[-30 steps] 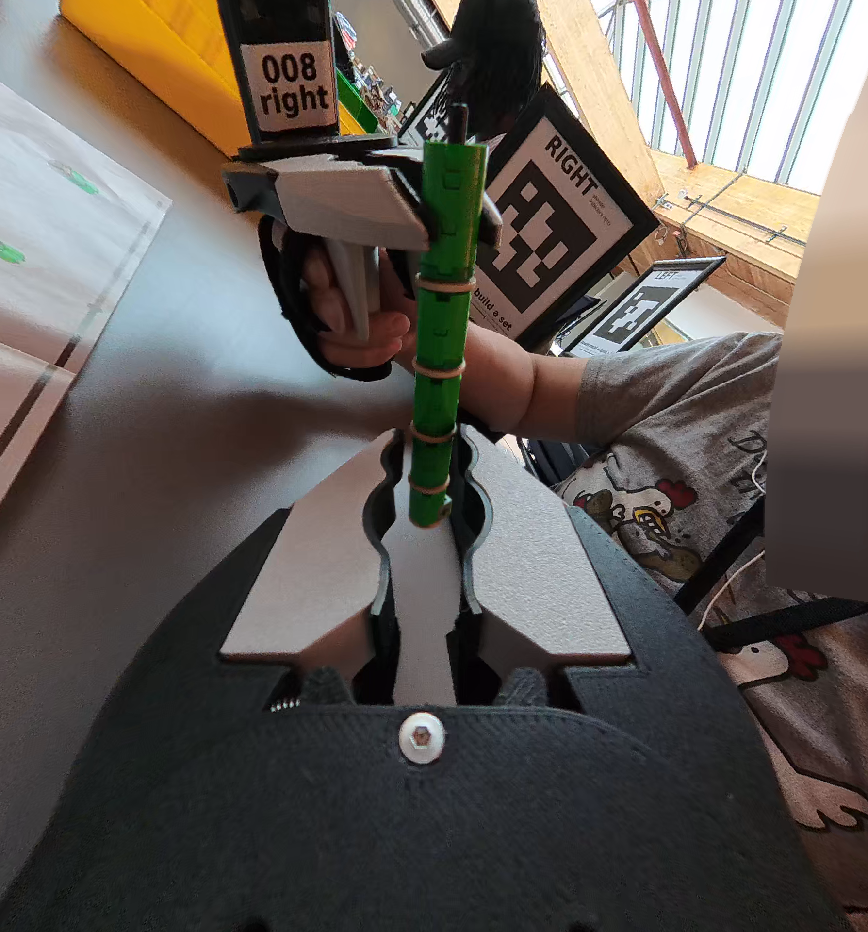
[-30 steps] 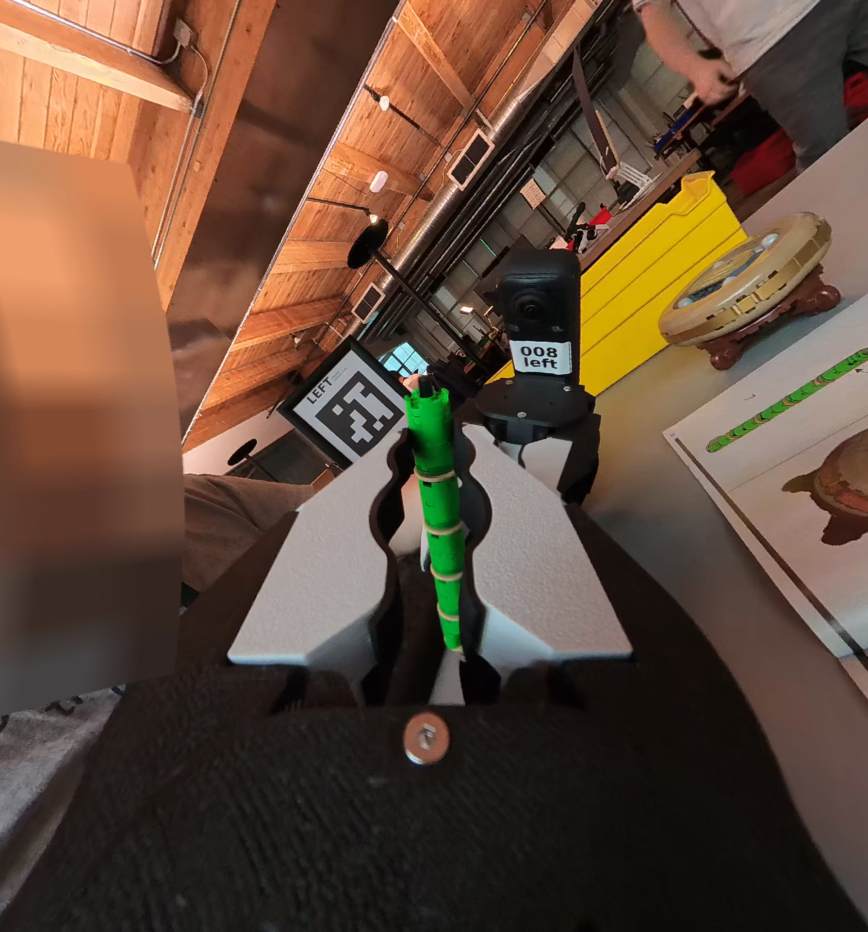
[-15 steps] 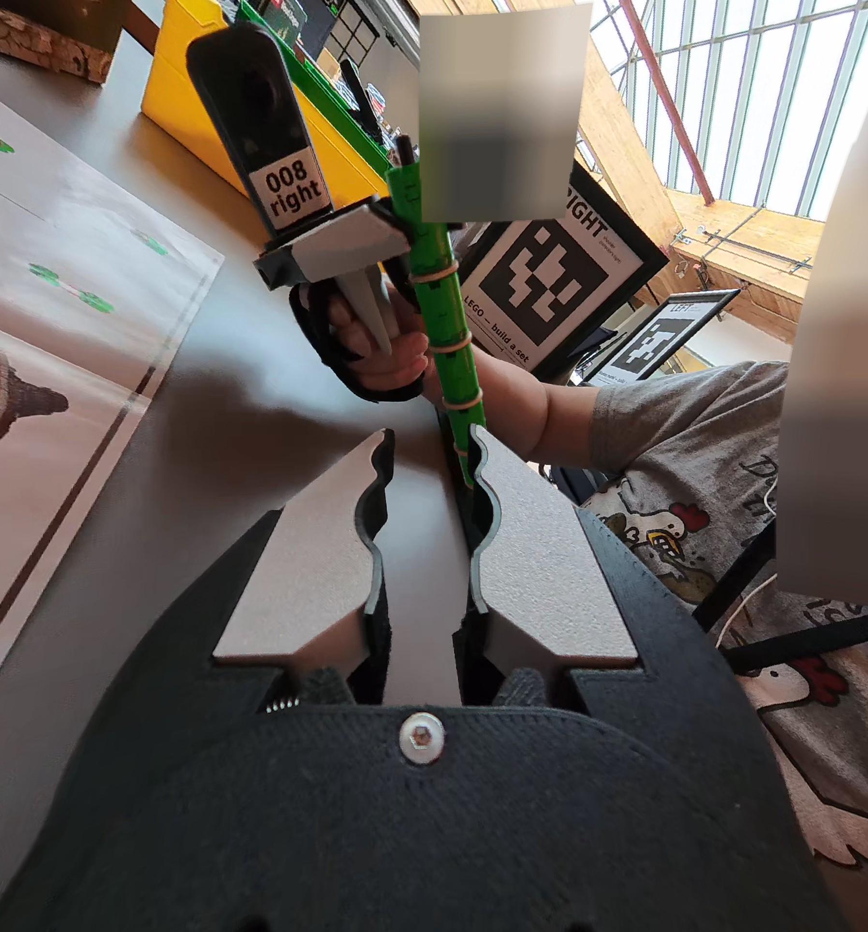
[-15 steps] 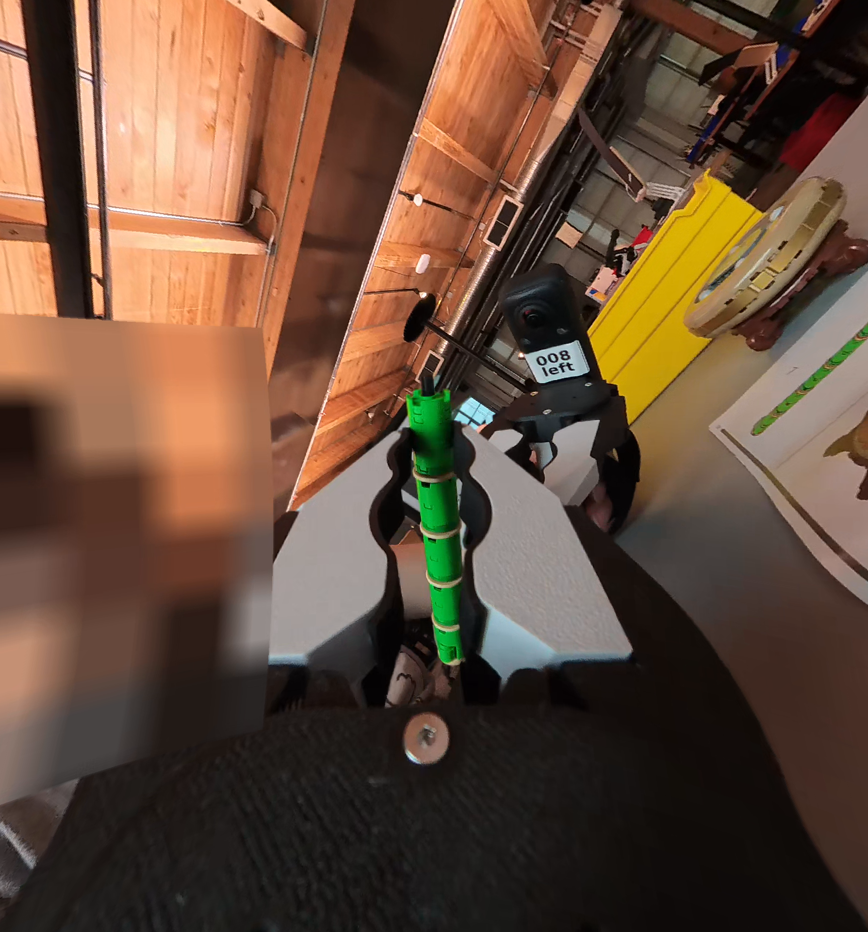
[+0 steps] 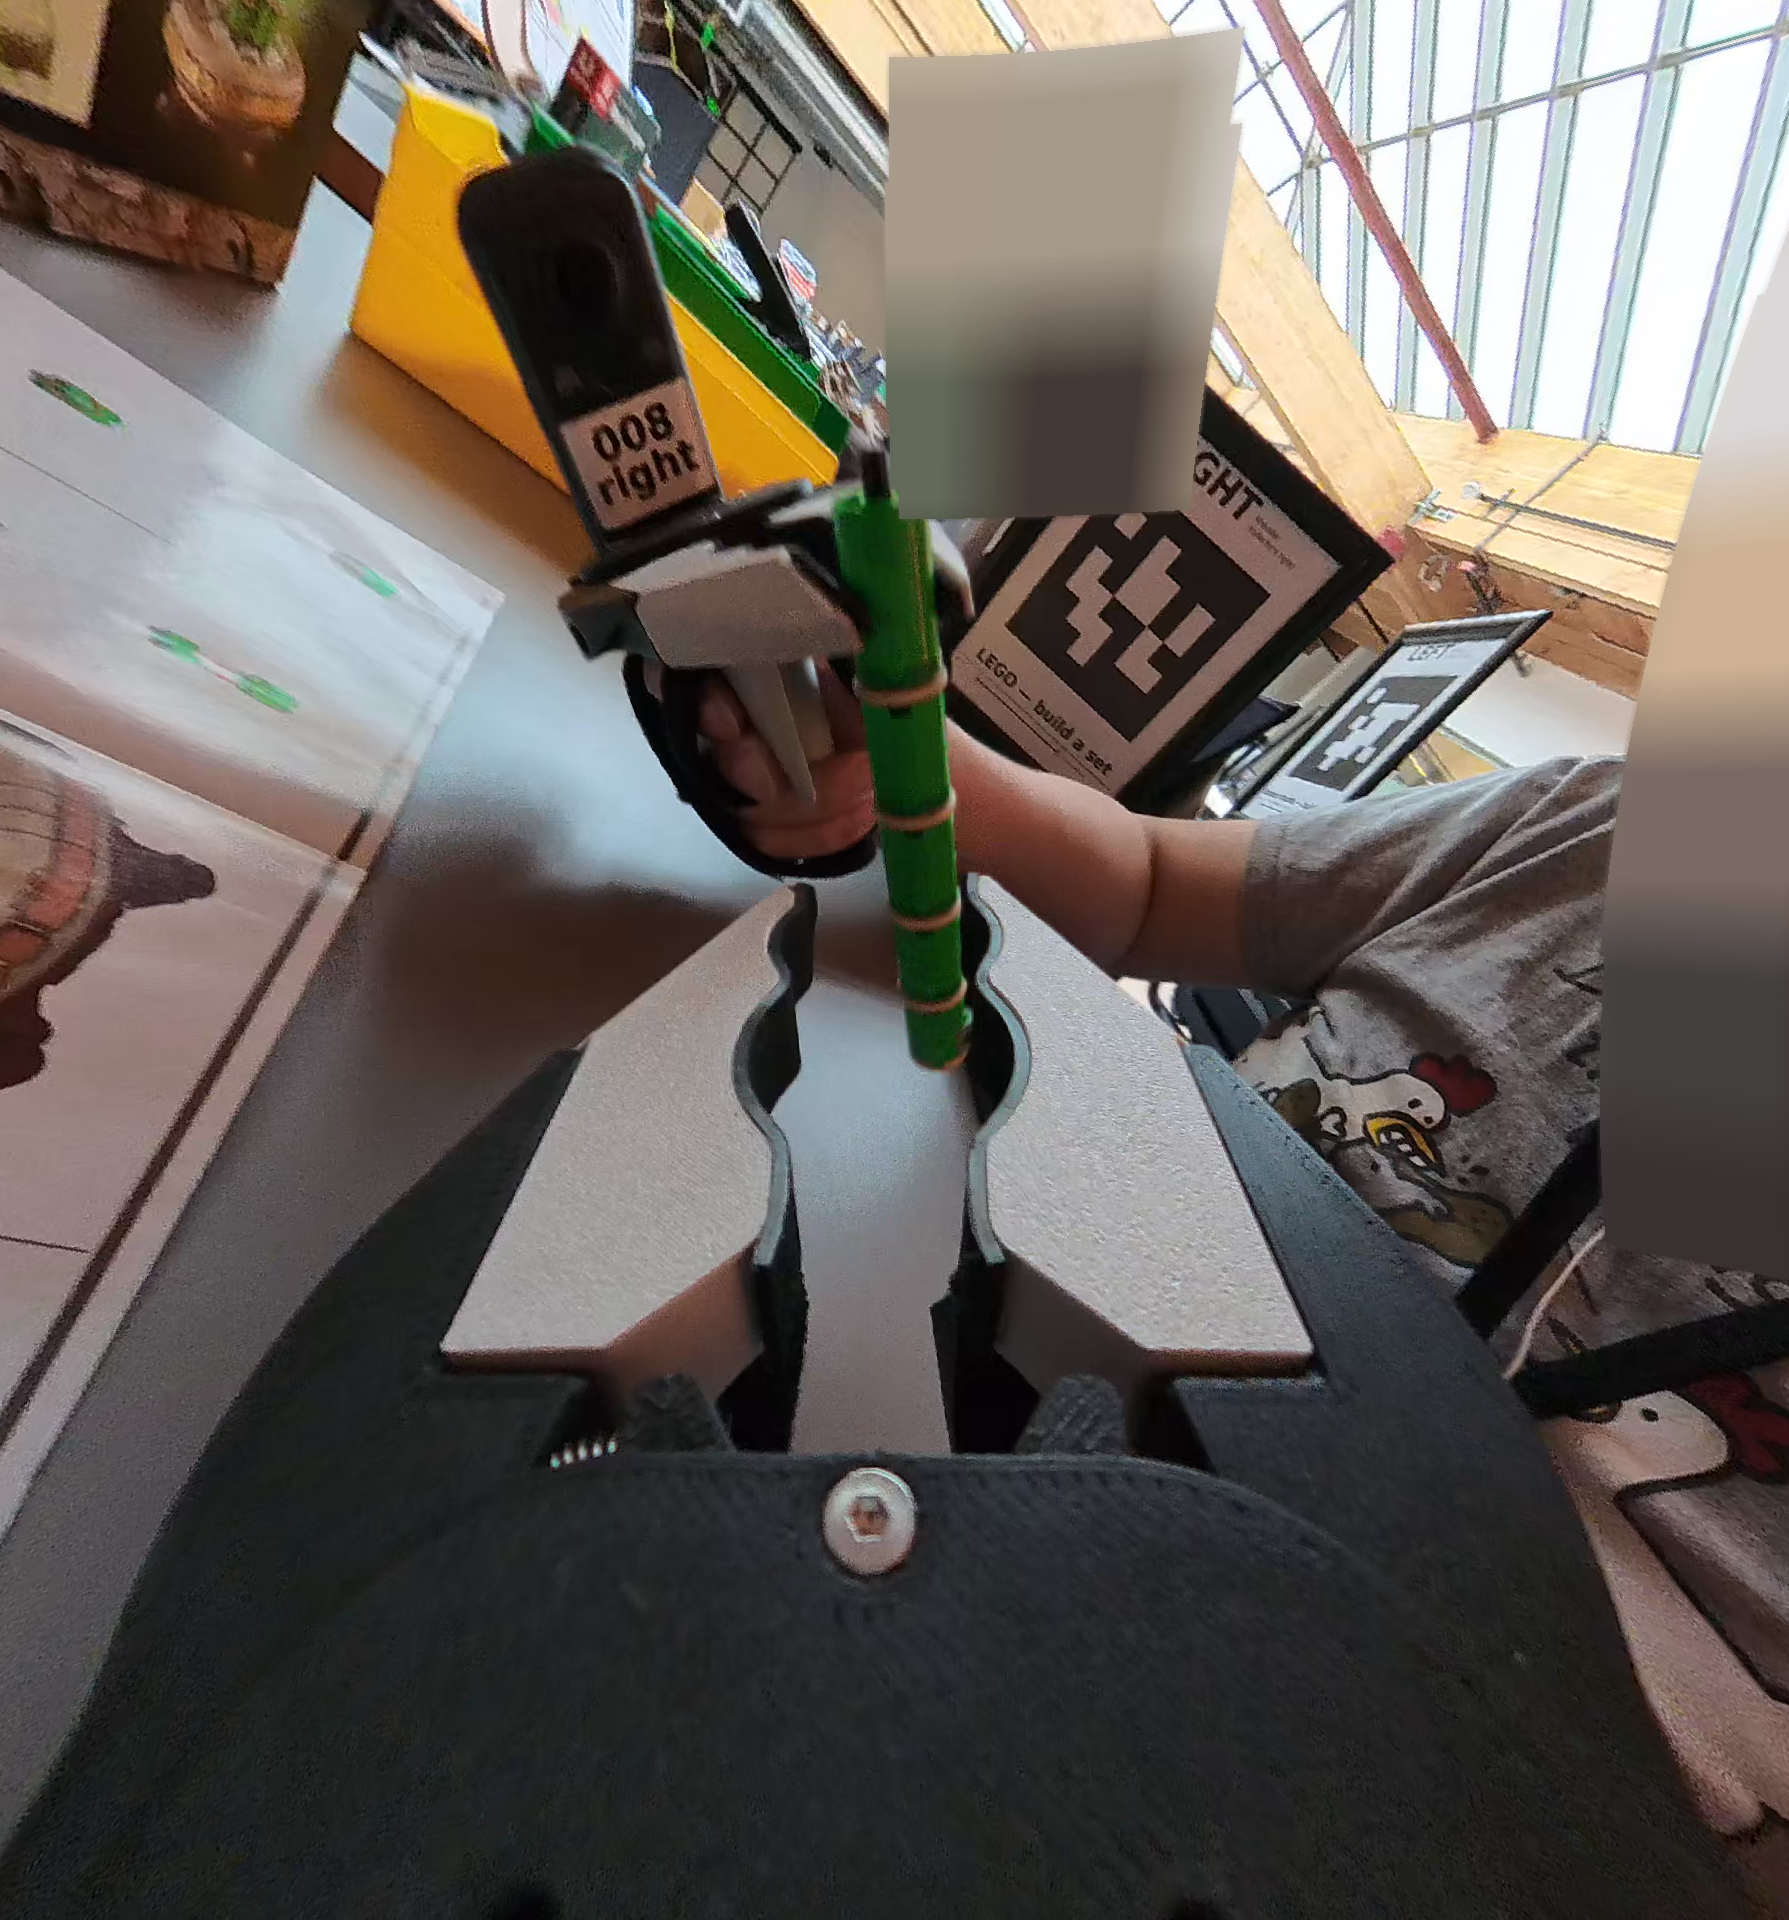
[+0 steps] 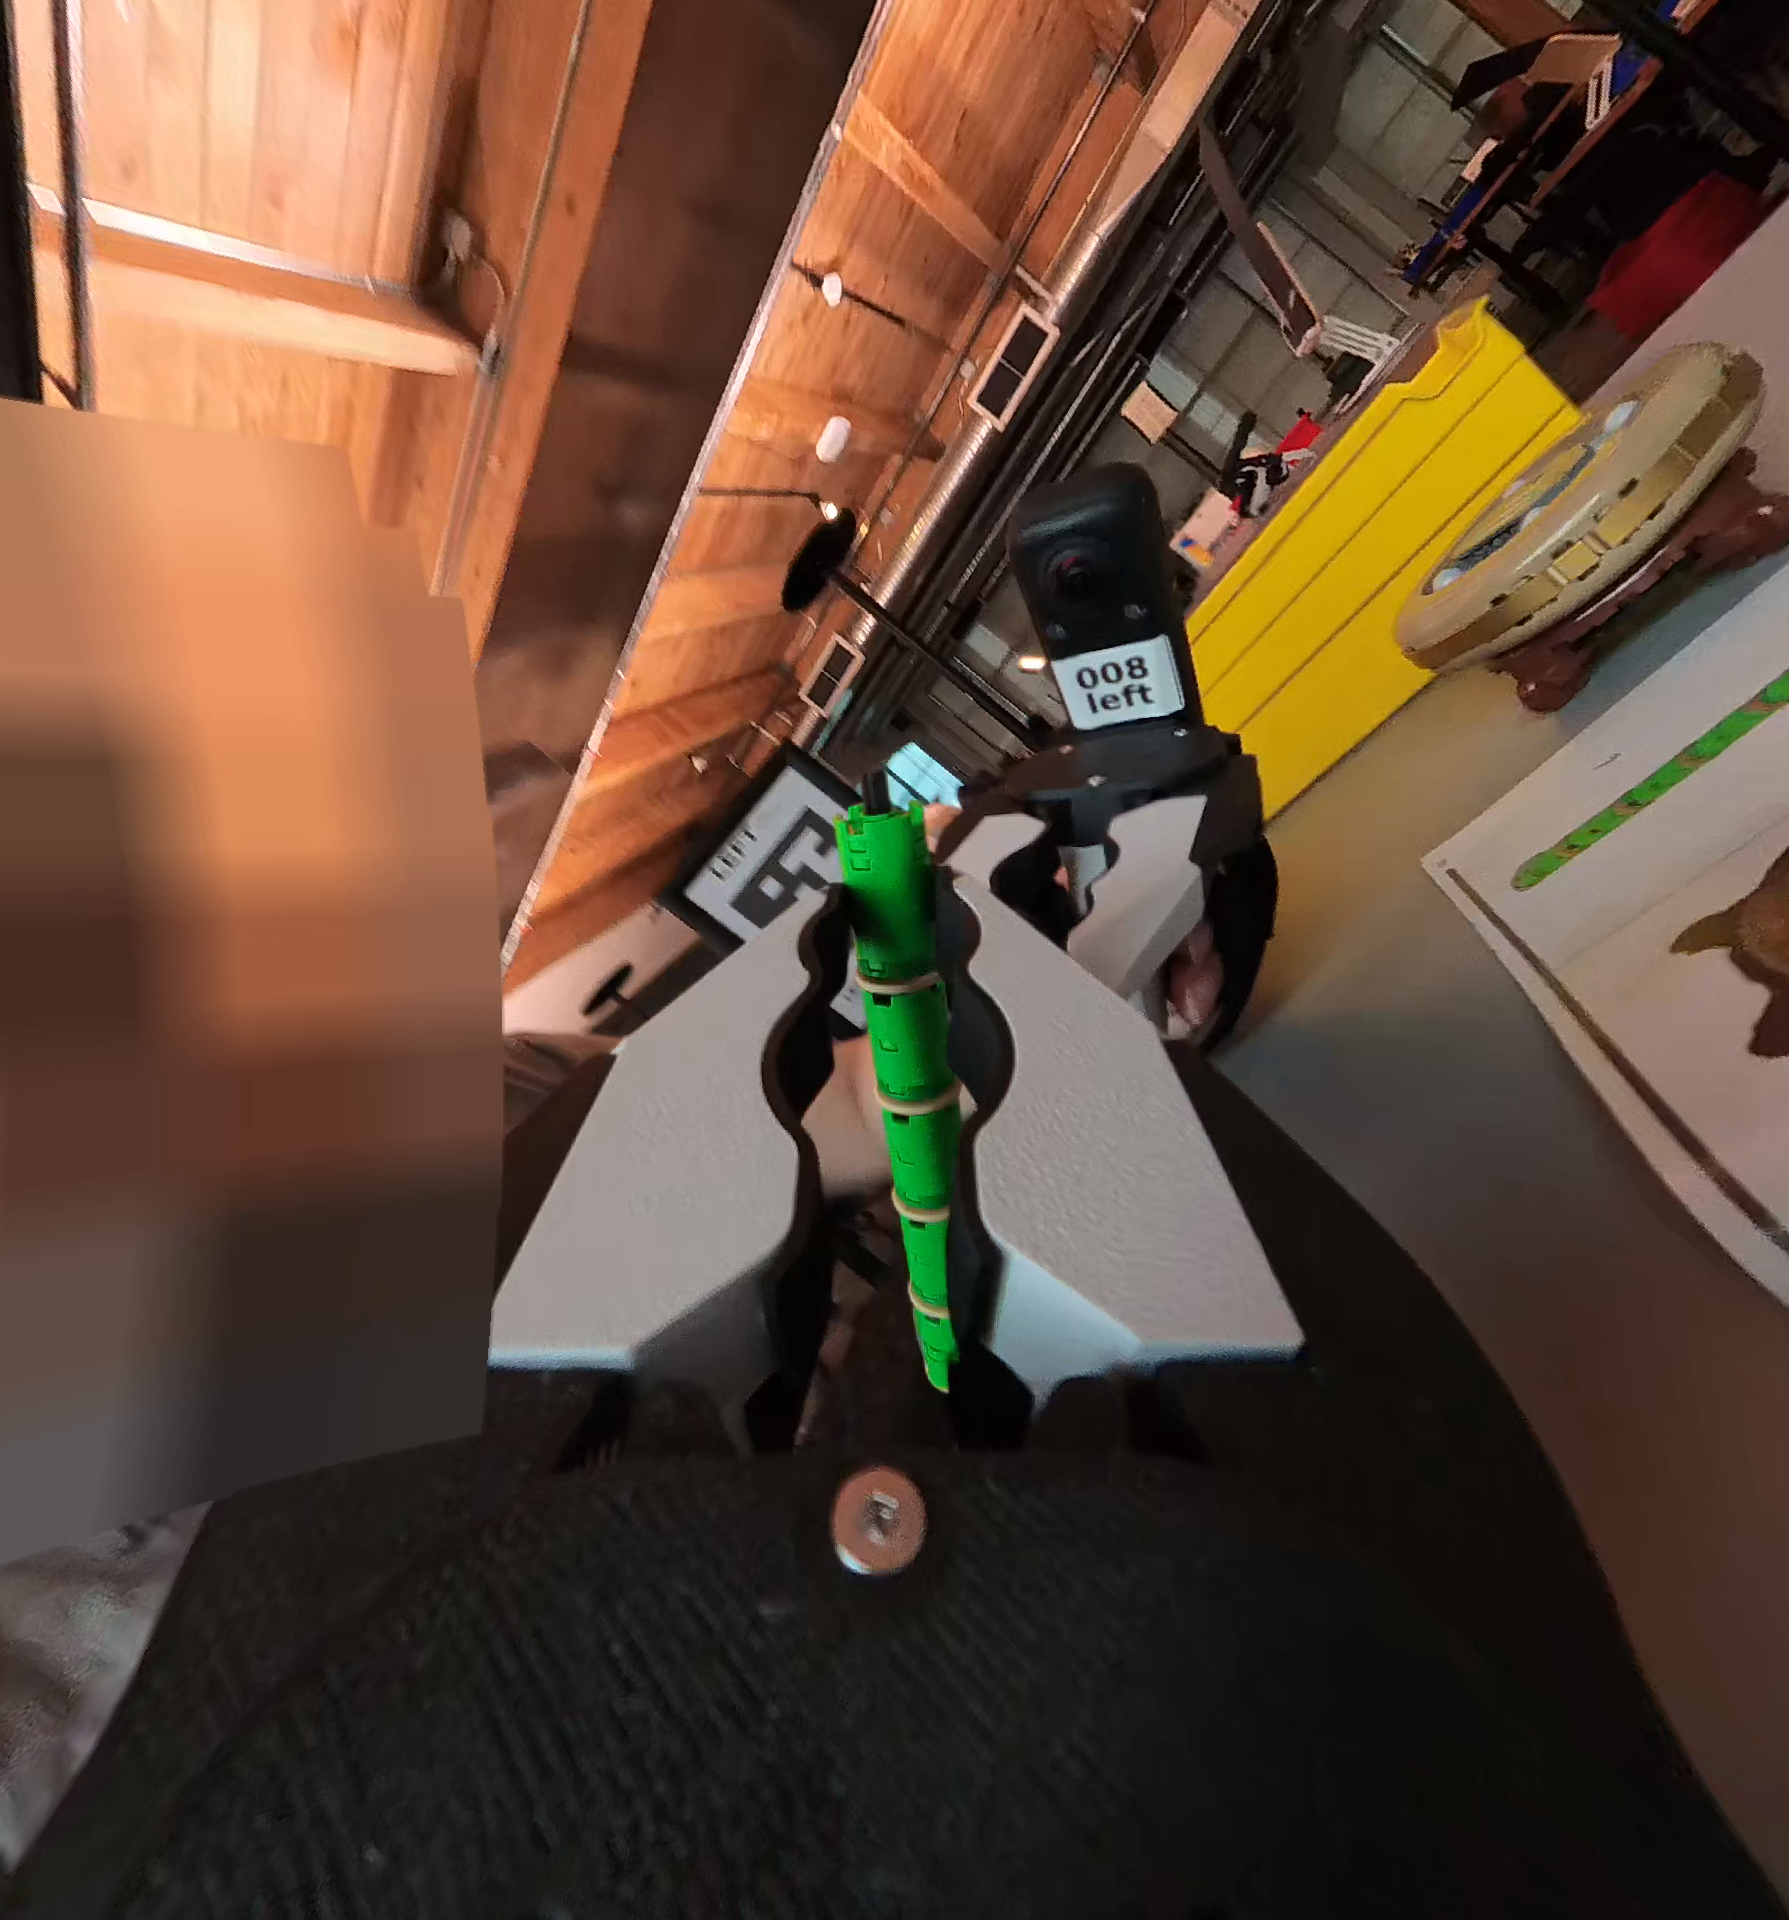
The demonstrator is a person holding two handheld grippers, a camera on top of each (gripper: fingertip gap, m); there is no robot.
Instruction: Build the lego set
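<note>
Whereas one second earlier the left tongs [image 5: 874, 997] were closed about the lower end of the green stalk [image 5: 911, 790], they now stand parted to a moderate gap, and the stalk's lower tip hangs free between their fingers, close beside the inner edge of the finger on the picture's right; whether it touches that edge cannot be told. The stalk, a rod of green segments ringed by pale bands with a dark pin at its top, is carried by the right tongs [image 6: 885, 935] alone, which are closed on its upper segment; in the right wrist view it [image 6: 905, 1081] runs lengthwise down the slot between their grey fingers. Half a second ago the stalk leaned against that same left finger; it now stands nearly upright. Relative to the stalk, the open instruction sheet [image 5: 142, 644] lies on the grey table [image 5: 516, 894] to the picture's left, the yellow bin [image 5: 422, 281] beyond it, and in the right wrist view a round gold-and-brown model [image 6: 1596, 530] stands far off to the picture's right. The release suggests that the two-handed pressing or aligning of the segments is finished, or that the left tongs are being repositioned; the stalk remains unattached to any larger assembly.
</note>
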